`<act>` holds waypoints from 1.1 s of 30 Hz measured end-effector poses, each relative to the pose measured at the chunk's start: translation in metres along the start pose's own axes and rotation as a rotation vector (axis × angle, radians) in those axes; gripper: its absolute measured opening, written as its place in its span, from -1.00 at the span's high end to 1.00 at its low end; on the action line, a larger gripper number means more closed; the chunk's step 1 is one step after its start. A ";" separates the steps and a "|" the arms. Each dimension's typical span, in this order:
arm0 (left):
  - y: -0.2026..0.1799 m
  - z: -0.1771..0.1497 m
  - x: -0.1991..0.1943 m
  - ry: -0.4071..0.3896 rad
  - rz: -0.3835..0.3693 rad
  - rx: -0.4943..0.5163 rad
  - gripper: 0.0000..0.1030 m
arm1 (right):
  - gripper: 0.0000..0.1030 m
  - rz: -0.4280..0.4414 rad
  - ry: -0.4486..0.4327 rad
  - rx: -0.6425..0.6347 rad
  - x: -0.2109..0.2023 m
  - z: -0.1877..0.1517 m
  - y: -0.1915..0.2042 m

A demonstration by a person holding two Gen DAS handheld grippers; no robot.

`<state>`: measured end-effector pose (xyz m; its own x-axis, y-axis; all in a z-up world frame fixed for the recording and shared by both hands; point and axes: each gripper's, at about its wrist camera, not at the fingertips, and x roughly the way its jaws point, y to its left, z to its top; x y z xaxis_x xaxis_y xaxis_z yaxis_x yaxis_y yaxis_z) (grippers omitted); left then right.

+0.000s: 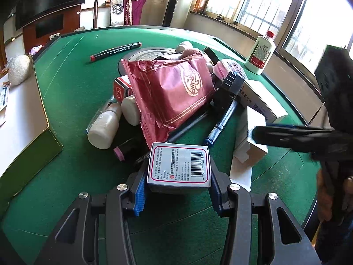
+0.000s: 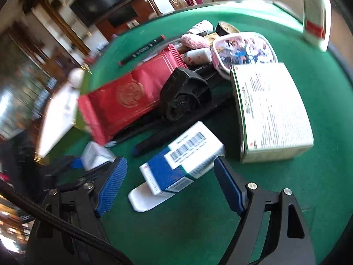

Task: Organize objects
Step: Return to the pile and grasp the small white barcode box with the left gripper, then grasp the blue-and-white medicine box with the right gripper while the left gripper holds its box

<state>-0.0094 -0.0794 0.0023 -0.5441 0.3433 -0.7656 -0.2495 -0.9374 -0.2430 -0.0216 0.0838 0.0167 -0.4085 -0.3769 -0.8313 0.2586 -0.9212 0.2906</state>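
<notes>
Green felt tabletop (image 1: 72, 70) carries the clutter: the left tongs (image 1: 177, 190) clamp a small barcoded box (image 1: 178, 165) at the pile's near edge, so lift it straight, while the right tongs (image 2: 169, 185) gape wide around the blue-and-white box (image 2: 181, 161), untouched and needing centring before closing

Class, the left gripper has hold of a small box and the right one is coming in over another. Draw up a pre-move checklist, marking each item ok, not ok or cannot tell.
1. Left gripper shut on the barcode box: ok, pads press both sides.
2. Box lifted off the green table: cannot tell.
3. Right gripper open: ok, jaws wide.
4. Blue and white box between its fingers: ok, not yet touched.
5. That box lying flat: not ok, it leans on a white object.
6. Right view sharp: not ok, blurred.
</notes>
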 end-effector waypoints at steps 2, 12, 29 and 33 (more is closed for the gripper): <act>0.000 0.001 0.002 0.000 0.000 0.000 0.18 | -0.55 -0.054 -0.018 -0.076 0.005 0.003 0.015; -0.004 0.004 0.008 0.017 0.014 0.008 0.17 | 0.10 -0.120 -0.088 -0.254 -0.009 -0.003 0.000; -0.010 0.004 0.012 0.011 0.013 0.033 0.15 | 0.26 -0.171 -0.130 -0.218 -0.001 0.001 -0.018; -0.011 0.004 0.012 0.013 0.016 0.037 0.15 | 0.18 -0.101 -0.099 -0.149 0.002 0.005 -0.030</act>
<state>-0.0160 -0.0652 -0.0018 -0.5382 0.3271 -0.7767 -0.2699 -0.9400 -0.2088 -0.0344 0.1109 0.0089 -0.5208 -0.2974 -0.8002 0.3356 -0.9332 0.1285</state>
